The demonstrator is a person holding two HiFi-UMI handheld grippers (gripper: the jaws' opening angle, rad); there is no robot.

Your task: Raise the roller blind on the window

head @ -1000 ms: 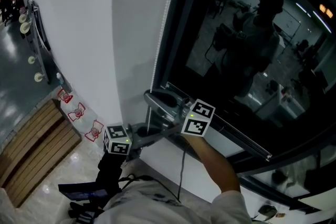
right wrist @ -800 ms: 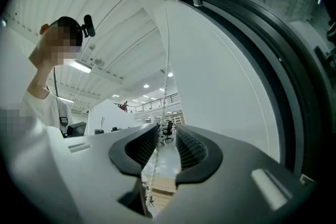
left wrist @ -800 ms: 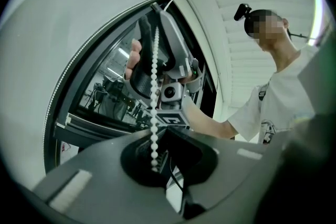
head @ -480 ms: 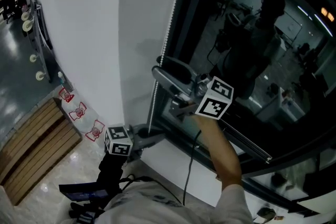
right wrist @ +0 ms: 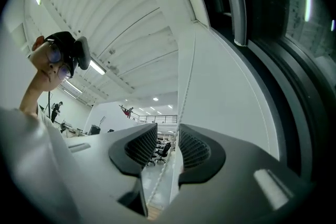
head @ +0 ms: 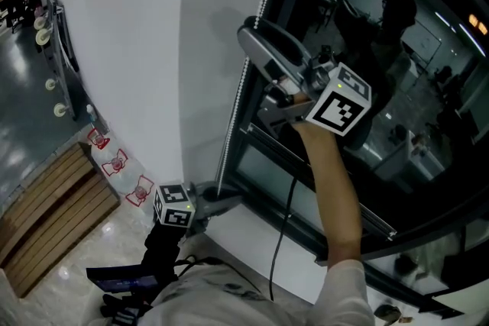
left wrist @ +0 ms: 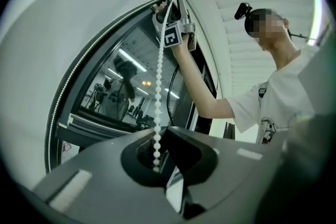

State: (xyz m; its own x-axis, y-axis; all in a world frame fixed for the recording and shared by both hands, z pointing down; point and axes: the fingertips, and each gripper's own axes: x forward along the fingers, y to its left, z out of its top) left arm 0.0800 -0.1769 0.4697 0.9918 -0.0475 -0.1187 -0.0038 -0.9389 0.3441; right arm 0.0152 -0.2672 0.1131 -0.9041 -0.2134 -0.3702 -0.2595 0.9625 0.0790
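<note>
Between left fingers (left wrist: 100,170) — bead chain (left wrist: 158,86)

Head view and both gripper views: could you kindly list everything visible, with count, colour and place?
bead chain: one, white, along the window's left edge
window: one, dark glass in a dark frame, right of the wall
wall: one, white, left of the window
slats: one set, brown wood, lower left by the floor
marks: three, red and white, at the wall's foot
cable: one, black, hanging beside the right arm
right arm: one, bare, raised to the window
left gripper: one, grey, low, shut on the bead chain
right gripper: one, grey, high, jaws apart and just closing further, bead chain between them, not clamped
</note>
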